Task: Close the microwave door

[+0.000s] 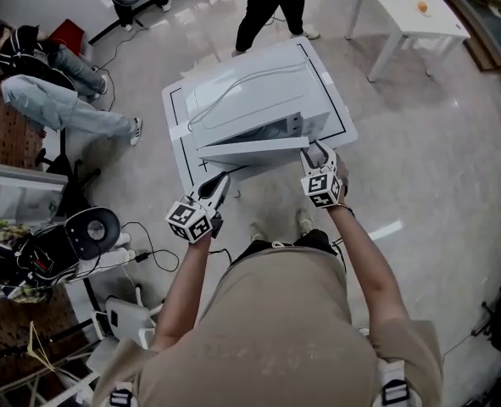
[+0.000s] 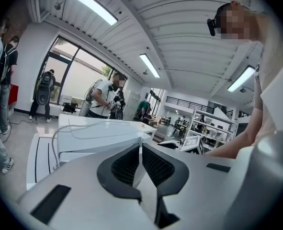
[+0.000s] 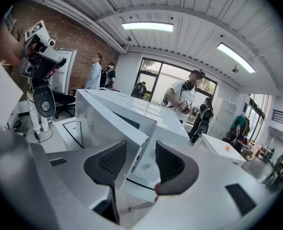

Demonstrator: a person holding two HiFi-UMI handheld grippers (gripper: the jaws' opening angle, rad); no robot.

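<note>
White microwave [image 1: 258, 100] sits on a table [image 1: 177, 134] in the head view, its door [image 1: 250, 151] swung out at a shallow angle with a dark gap showing at the free end. The right gripper [image 1: 315, 149] is at that free end. The left gripper [image 1: 220, 183] hangs just off the table's near edge, touching nothing.

From the left gripper view, the jaws are drawn nearly together with nothing between them, and the microwave [image 2: 98, 133] lies beyond.

From the right gripper view, the jaws stand apart with the door's [image 3: 112, 121] free edge between them. It sits close to the left pad and clear of the right one, so I see no clamp.

By my reading the task is only begun: the door is partly in (not latched), and the push home is what remains.
</note>
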